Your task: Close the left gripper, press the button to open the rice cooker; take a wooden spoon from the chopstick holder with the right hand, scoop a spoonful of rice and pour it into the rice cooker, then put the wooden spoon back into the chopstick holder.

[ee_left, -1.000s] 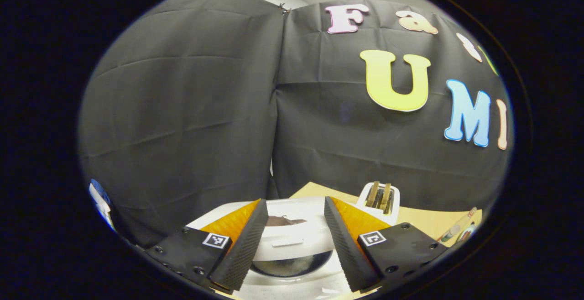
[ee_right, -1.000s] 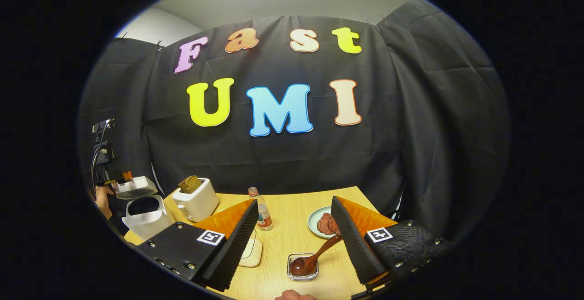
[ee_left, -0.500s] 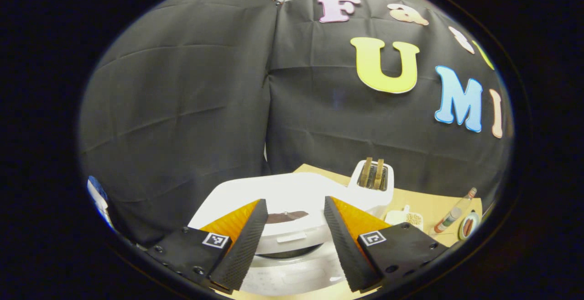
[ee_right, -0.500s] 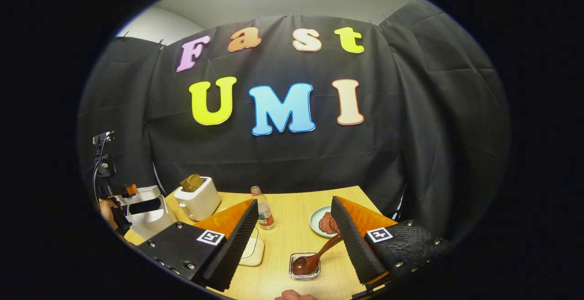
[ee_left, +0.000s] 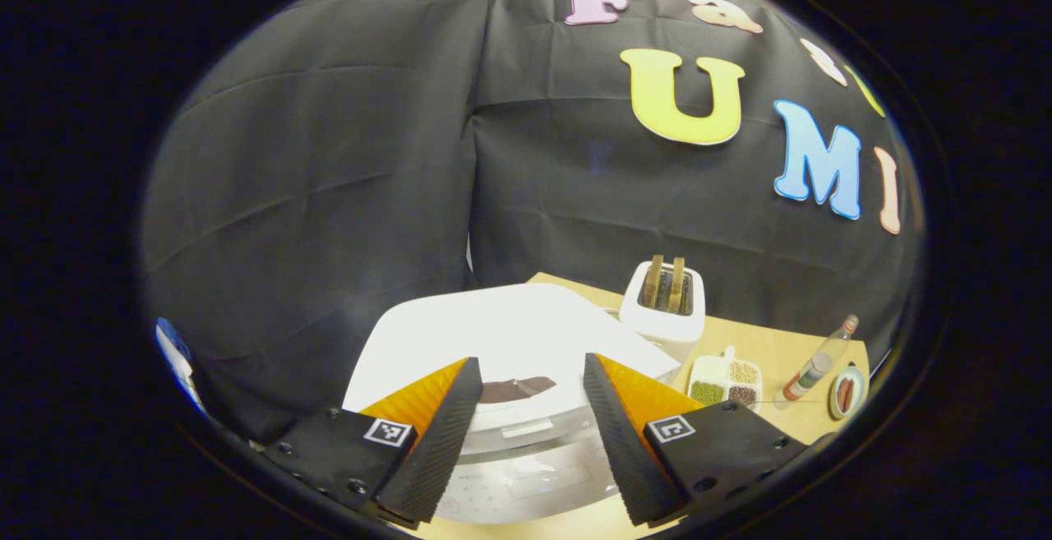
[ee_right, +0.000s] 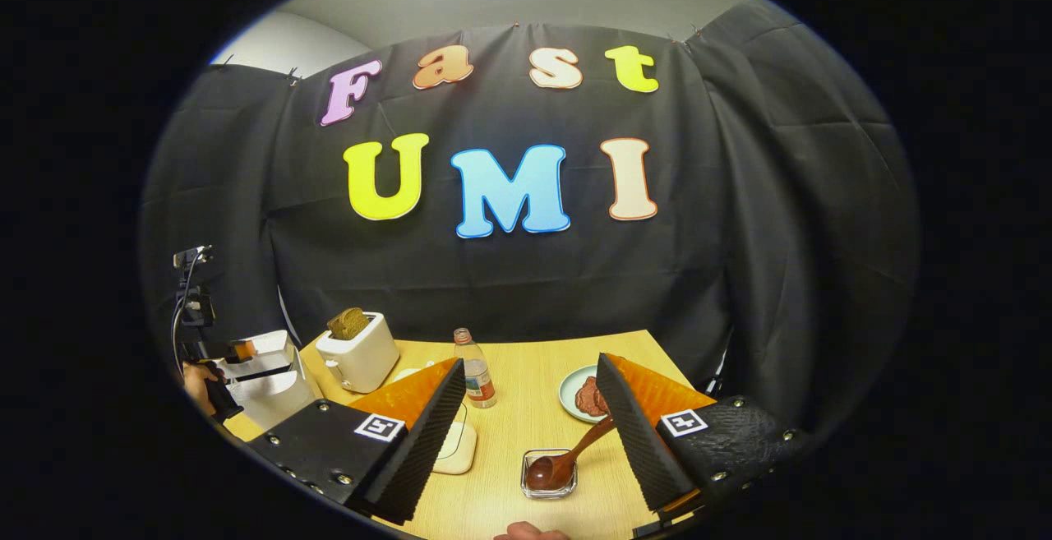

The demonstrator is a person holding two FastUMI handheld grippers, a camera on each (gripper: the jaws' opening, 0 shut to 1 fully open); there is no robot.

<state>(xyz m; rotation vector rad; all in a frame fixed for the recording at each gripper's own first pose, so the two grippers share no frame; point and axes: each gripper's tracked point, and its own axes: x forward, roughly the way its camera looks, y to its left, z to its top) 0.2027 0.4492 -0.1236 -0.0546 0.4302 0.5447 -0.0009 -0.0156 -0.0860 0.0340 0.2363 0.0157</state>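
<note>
Over the last second the white lid of the rice cooker (ee_left: 501, 339) has come down. A second ago the left gripper view looked into the open pot with the lid raised behind it; now the lid lies flat over the body, and the dark patch near its front edge sits between the fingers of the left gripper (ee_left: 526, 433). That gripper's jaws stand apart, with nothing between them but the lid beyond.

In the right gripper view the cooker (ee_right: 263, 376) sits at the left edge of the tabletop (ee_right: 526, 376), with a hand (ee_right: 197, 380) and the other gripper beside it. The right gripper (ee_right: 526, 433) has barely moved; its jaws are also spread and hold nothing. The wooden spoon (ee_right: 567, 458) rests with its bowl in a small clear dish (ee_right: 549, 474) near the front edge of the tabletop, its handle slanting up toward the right finger.

A toaster (ee_right: 357, 351), a bottle (ee_right: 475, 380) and a plate (ee_right: 579, 396) stand farther back.

With the cooker shut and the spoon lying free, this reads as the scene being set back to its starting state; the opening press, jaws closed first, looks to be the step ahead.
</note>
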